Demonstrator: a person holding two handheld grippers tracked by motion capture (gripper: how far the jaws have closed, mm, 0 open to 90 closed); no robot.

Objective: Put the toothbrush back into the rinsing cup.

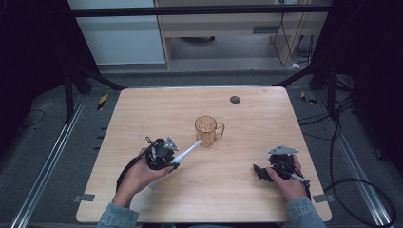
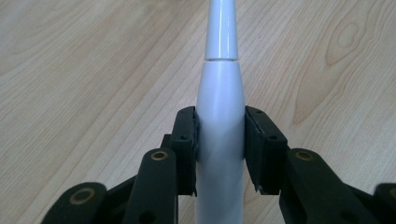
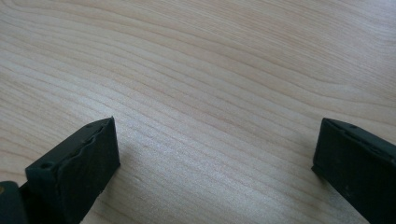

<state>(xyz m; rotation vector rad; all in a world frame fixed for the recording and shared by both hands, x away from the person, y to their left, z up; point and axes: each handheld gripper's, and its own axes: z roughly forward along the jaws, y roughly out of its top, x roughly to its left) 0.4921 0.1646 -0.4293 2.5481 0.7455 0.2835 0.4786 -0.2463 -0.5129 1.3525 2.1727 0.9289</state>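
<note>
The left claw is clenched on a white electric toothbrush, whose tip points toward 2 o'clock at the amber mug near the middle of the bench; the right claw gapes, released, over bare wood at 4 o'clock

Glossy white plastic toothbrush, matt wood table

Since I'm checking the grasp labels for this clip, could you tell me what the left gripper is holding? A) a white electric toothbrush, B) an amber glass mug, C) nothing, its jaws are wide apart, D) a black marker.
A: in the left gripper view the left gripper has its pads pressed on both sides of the white electric toothbrush; the amber mug stands apart on the table.
</note>
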